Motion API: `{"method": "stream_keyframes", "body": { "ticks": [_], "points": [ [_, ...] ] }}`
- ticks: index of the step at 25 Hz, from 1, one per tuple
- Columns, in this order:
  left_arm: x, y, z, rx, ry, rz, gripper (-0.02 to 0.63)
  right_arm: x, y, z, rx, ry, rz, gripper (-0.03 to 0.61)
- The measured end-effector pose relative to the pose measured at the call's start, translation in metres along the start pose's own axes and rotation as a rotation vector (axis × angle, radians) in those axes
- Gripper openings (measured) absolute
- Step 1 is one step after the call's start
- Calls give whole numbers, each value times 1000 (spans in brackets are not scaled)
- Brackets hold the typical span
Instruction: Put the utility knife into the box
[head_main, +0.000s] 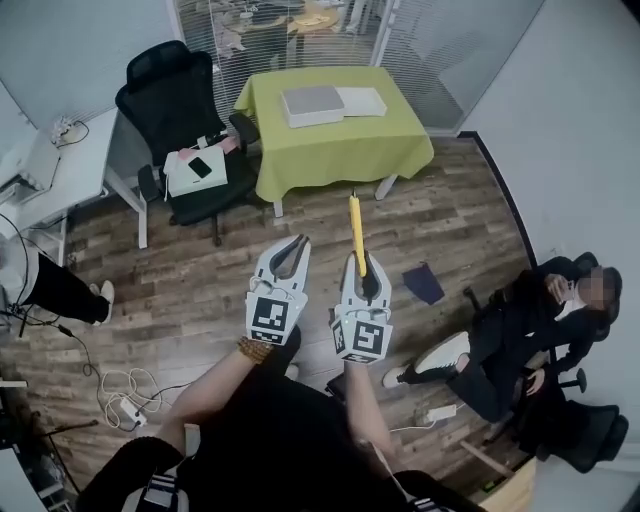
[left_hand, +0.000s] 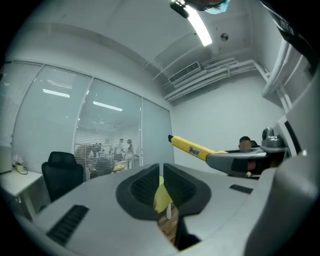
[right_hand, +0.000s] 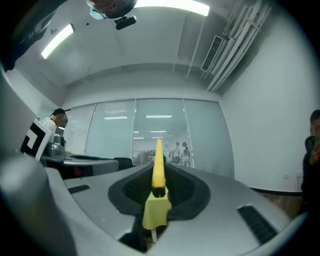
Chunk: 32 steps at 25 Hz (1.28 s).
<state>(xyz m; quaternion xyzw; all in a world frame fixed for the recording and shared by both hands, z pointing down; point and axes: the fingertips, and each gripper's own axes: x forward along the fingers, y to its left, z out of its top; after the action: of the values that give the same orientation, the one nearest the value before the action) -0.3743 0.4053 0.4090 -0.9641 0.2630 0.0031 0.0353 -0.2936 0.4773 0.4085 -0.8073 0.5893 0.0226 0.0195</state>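
Note:
The yellow utility knife (head_main: 355, 232) sticks forward out of my right gripper (head_main: 362, 268), whose jaws are shut on its rear end. In the right gripper view the utility knife (right_hand: 158, 165) runs straight ahead between the pads of the right gripper (right_hand: 158, 187). My left gripper (head_main: 290, 250) is held beside it, shut with nothing in it. In the left gripper view, the left gripper (left_hand: 161, 176) is shut and the knife (left_hand: 192, 148) passes at the right. A grey box (head_main: 312, 104) stands far ahead on the green-clothed table (head_main: 340, 150). Both grippers hang over the wooden floor.
A white flat lid or sheet (head_main: 361, 100) lies beside the box. A black office chair (head_main: 180, 120) holding papers stands left of the table. A seated person (head_main: 530, 330) is at the right. Cables (head_main: 120, 395) lie on the floor at the left, and a dark blue item (head_main: 424, 282) at the right.

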Motion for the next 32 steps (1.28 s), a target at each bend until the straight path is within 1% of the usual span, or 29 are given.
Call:
{"method": "stream_keyframes", "body": {
  "ticks": [4,8,12,15,18,24,29,32],
  "points": [
    [43,9,-1,-22,-4,-1,34,36,-22,3,-31,16,-11,64],
    [83,17,6,-29,-39,-8,32,76,-40,7,-52,28,-2,64],
    [126,36,6,-33,-62,13,31,120,-55,2,-97,64,-3,64],
    [155,47,-2,-59,-56,25,31,144,-62,-5,-112,91,21,64],
    [178,56,-13,-90,-43,18,29,169,-68,-11,-113,113,28,64],
    [216,67,-32,-90,-9,-12,29,202,-78,-29,-95,142,28,64],
    [249,78,-44,-77,12,8,29,229,-97,-56,-58,181,48,64],
    [274,84,-56,-91,39,23,29,251,-111,-69,-39,196,60,64]
  ]
}}
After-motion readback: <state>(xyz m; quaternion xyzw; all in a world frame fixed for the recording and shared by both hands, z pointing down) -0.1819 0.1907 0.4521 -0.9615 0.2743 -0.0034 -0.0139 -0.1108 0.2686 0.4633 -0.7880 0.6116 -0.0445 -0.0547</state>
